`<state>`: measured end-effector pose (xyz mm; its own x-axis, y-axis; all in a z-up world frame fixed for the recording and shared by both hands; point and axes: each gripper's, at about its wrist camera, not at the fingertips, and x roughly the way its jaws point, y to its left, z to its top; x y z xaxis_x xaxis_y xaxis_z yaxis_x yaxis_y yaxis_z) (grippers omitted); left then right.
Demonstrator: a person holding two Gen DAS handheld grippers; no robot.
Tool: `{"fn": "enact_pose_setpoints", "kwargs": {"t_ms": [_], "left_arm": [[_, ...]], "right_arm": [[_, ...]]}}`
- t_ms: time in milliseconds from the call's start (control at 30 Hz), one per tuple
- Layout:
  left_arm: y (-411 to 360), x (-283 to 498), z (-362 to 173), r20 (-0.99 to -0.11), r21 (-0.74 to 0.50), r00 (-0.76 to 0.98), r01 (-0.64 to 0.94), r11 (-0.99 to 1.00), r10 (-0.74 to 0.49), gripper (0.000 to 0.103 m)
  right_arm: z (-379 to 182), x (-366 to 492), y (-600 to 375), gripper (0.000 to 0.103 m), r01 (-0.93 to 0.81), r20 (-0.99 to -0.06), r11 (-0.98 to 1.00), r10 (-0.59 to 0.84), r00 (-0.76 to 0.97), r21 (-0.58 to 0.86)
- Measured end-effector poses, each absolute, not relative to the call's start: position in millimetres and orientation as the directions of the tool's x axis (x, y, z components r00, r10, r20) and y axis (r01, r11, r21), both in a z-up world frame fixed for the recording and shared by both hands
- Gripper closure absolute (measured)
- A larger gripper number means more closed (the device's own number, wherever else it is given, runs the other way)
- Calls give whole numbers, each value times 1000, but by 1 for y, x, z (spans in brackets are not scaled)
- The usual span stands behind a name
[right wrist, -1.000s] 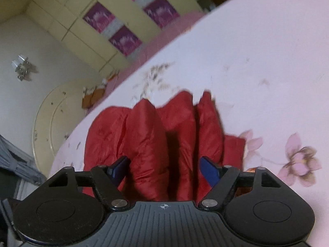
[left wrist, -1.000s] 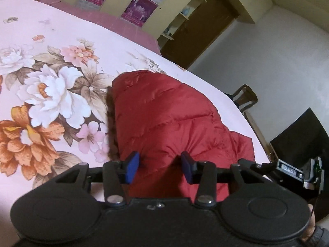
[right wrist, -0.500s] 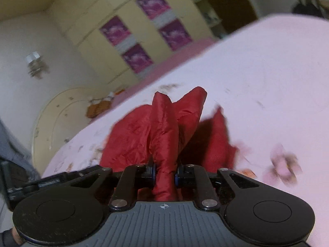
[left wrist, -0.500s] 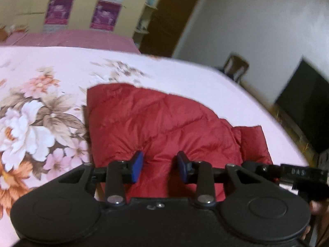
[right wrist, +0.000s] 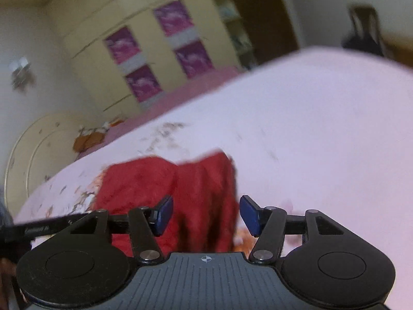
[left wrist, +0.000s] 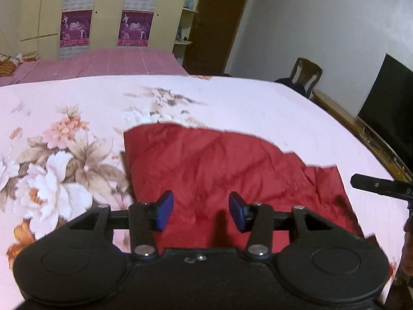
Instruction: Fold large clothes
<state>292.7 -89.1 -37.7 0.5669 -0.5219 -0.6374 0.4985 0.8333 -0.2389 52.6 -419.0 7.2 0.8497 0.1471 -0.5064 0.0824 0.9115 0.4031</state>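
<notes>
A red puffer jacket (left wrist: 227, 165) lies folded into a compact block on the floral pink bed sheet (left wrist: 77, 108). My left gripper (left wrist: 201, 210) is open and empty, held just above the jacket's near edge. In the right wrist view the jacket (right wrist: 180, 188) lies on the bed ahead of my right gripper (right wrist: 206, 214), which is open and empty and lifted off the fabric. The right gripper's body (left wrist: 382, 184) shows at the right edge of the left wrist view. The right wrist view is blurred by motion.
The bed sheet spreads wide around the jacket. A wooden chair (left wrist: 306, 75) and a dark TV screen (left wrist: 387, 106) stand past the bed's right side. A wardrobe with purple posters (left wrist: 103, 18) and a brown door (left wrist: 219, 23) line the far wall.
My right gripper, shut on a jacket fold half a second ago, has opened and let it drop flat. My left gripper has opened wider and tilted up.
</notes>
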Motion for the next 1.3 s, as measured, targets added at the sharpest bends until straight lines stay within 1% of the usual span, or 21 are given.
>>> {"fn": "enact_pose_setpoints", "kwargs": {"t_ms": [33, 67, 133, 200, 300, 400, 533, 733, 867, 900, 967, 1000, 1067, 1100, 1200, 1300], "left_arm": [[-94, 299, -36, -636, -239, 564, 505, 829, -527, 58], [-101, 304, -35, -636, -235, 559, 516, 824, -532, 58], [-119, 317, -36, -649, -224, 537, 543, 809, -540, 58], [-137, 327, -41, -665, -206, 518, 565, 799, -538, 58], [-157, 342, -52, -704, -172, 497, 574, 801, -508, 56], [-165, 349, -63, -735, -157, 471, 581, 799, -487, 56], [-166, 354, -75, -755, -148, 453, 587, 796, -475, 56], [-171, 351, -80, -765, -118, 451, 604, 789, -460, 55], [-171, 347, -75, -768, -99, 458, 605, 790, -447, 56], [-167, 344, -68, -766, -112, 462, 591, 799, -448, 57], [-152, 327, -47, -725, -148, 483, 587, 796, -492, 57], [-143, 314, -36, -700, -160, 501, 584, 795, -509, 57], [-130, 289, -24, -676, -171, 521, 577, 799, -521, 57], [-125, 276, -22, -668, -165, 535, 572, 804, -518, 57], [-118, 244, -27, -677, -151, 555, 537, 830, -483, 57], [-123, 215, -35, -691, -82, 579, 531, 843, -432, 57]], "right_arm": [[12, 62, -412, 79, 52, -510, 924, 161, 845, 379], [15, 74, -404, 81, 16, -520, 932, 187, 833, 361], [11, 99, -389, 82, -20, -559, 954, 192, 807, 298], [0, 121, -377, 82, -17, -608, 977, 145, 781, 211], [-22, 139, -374, 82, 21, -664, 981, 115, 739, 193], [-40, 146, -383, 82, 60, -700, 975, 112, 705, 216], [-58, 147, -388, 82, 93, -711, 965, 114, 694, 245], [-65, 151, -394, 82, 133, -706, 951, 109, 700, 279], [-55, 146, -393, 82, 121, -717, 963, 93, 690, 242], [-48, 145, -391, 81, 124, -719, 968, 73, 691, 218], [-29, 133, -387, 81, 103, -688, 977, 57, 723, 188], [-18, 123, -386, 80, 84, -662, 978, 65, 746, 191], [-3, 98, -385, 48, 31, -606, 977, 107, 788, 213], [-1, 89, -383, 47, 6, -594, 978, 122, 795, 209], [-8, 73, -384, 47, -29, -609, 970, 175, 774, 242], [-26, 69, -381, 48, -68, -623, 967, 212, 753, 247]]}}
